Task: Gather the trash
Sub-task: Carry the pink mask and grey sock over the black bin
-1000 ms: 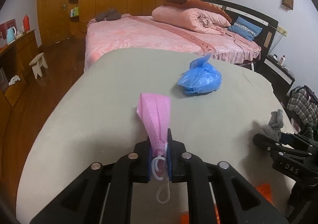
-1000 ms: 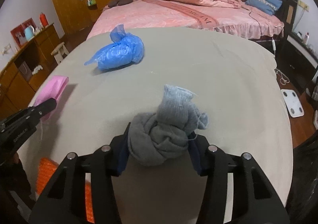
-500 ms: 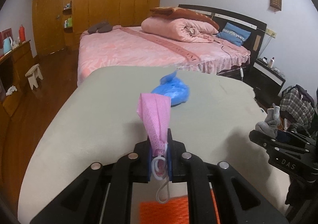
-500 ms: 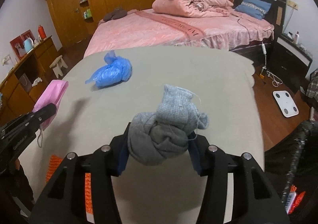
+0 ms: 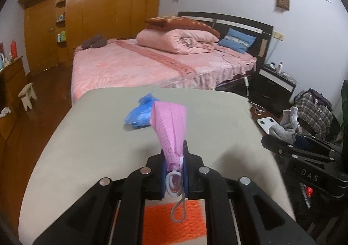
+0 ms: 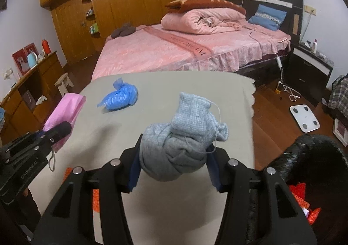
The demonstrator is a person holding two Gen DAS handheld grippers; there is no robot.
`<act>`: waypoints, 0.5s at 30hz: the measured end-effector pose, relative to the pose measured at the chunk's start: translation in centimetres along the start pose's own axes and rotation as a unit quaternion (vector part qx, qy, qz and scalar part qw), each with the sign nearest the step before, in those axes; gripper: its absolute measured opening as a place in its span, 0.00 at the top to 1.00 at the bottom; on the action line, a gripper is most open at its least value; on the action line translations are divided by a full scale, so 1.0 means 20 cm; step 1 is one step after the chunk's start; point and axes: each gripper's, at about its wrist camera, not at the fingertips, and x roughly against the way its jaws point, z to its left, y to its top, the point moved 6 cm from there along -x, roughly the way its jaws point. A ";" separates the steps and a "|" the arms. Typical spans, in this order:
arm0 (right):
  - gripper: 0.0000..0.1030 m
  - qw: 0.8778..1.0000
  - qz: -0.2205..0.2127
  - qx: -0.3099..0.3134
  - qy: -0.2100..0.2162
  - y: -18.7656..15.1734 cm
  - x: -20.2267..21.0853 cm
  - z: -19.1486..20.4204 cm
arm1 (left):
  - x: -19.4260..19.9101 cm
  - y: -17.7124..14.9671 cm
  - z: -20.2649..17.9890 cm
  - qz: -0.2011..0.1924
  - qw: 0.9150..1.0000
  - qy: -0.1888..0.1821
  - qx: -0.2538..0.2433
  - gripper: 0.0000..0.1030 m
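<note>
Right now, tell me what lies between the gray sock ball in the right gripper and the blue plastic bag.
In the right wrist view, only bare gray table cover lies between the gray sock ball and the blue plastic bag.

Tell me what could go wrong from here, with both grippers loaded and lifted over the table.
1. The left gripper pinches the pink face mask only at its bottom edge; most of it stands free, and the ear loop dangles, so it might snag or slip.
2. The right gripper squeezes a bulky balled grey sock; its loose cuff and trailing thread could catch.
3. The blue plastic bag remains on the table and could be forgotten.
</note>
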 end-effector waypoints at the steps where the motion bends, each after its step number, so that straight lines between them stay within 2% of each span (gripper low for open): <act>1: 0.51 1.000 -0.002 -0.001 -0.001 0.00 0.02 -0.01 | 0.01 0.00 -0.04 0.000 1.000 -0.005 -0.002 0.89; 15: 0.51 0.999 -0.032 -0.021 -0.035 -0.09 0.38 -0.33 | 0.15 -0.02 -0.47 -0.015 0.997 -0.065 -0.031 0.89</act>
